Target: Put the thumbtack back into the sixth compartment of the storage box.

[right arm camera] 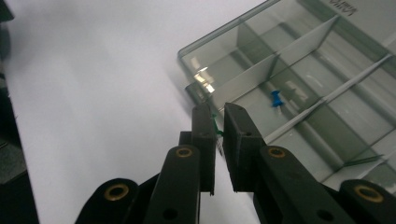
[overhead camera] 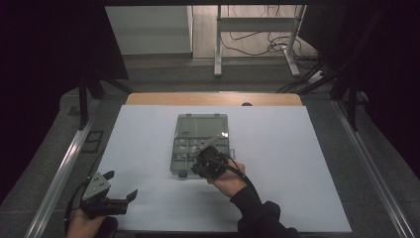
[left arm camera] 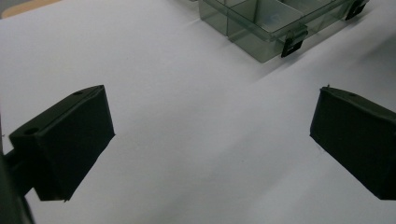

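A clear plastic compartment box lies open in the middle of the white sheet, its lid folded back on the far side. My right gripper hovers over the box's near-left corner. In the right gripper view, the right gripper is shut on a small green pushpin above the box. A blue pushpin lies in one compartment. My left gripper rests open near the sheet's front-left corner. In the left gripper view, the left gripper has nothing between its jaws and the box lies ahead.
The sheet covers a wooden table with metal rails along both sides. Beyond the far edge stand white desk legs and loose cables on the floor. A black latch hangs on the box's front wall.
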